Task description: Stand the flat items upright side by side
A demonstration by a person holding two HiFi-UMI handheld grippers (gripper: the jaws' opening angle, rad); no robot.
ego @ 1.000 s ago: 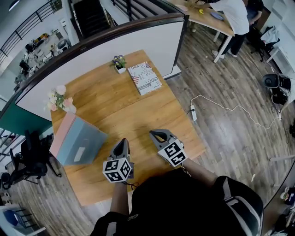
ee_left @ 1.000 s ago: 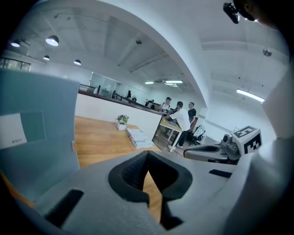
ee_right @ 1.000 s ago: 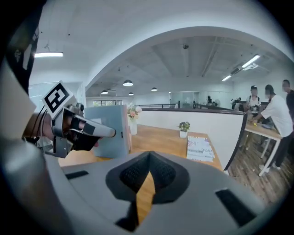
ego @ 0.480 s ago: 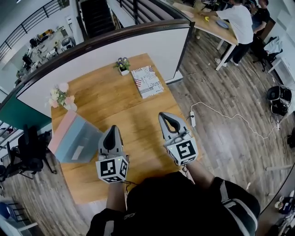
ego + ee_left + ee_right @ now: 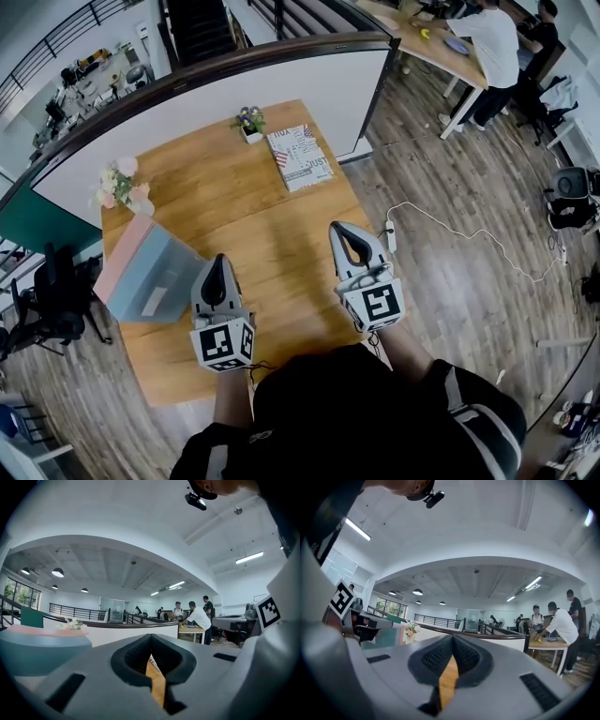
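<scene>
A book with a patterned cover (image 5: 300, 157) lies flat at the far side of the wooden table (image 5: 272, 234). At the table's left edge a blue flat item (image 5: 155, 278) sits with a pink one (image 5: 120, 258) against its far side. In the left gripper view the blue item (image 5: 42, 648) is close on the left. My left gripper (image 5: 218, 260) is shut and empty above the near left of the table. My right gripper (image 5: 339, 229) is shut and empty near the right edge. The closed jaws fill both gripper views (image 5: 151, 637) (image 5: 452, 639).
A small potted plant (image 5: 248, 123) stands at the far edge beside the book. A bunch of pink and white flowers (image 5: 122, 190) stands at the far left corner. A white partition (image 5: 234, 94) backs the table. A cable (image 5: 450, 220) runs over the floor on the right.
Both grippers have moved forward over the table and drawn further apart, the left one leftward and the right one rightward. Both stay shut; nothing on the table has moved.
</scene>
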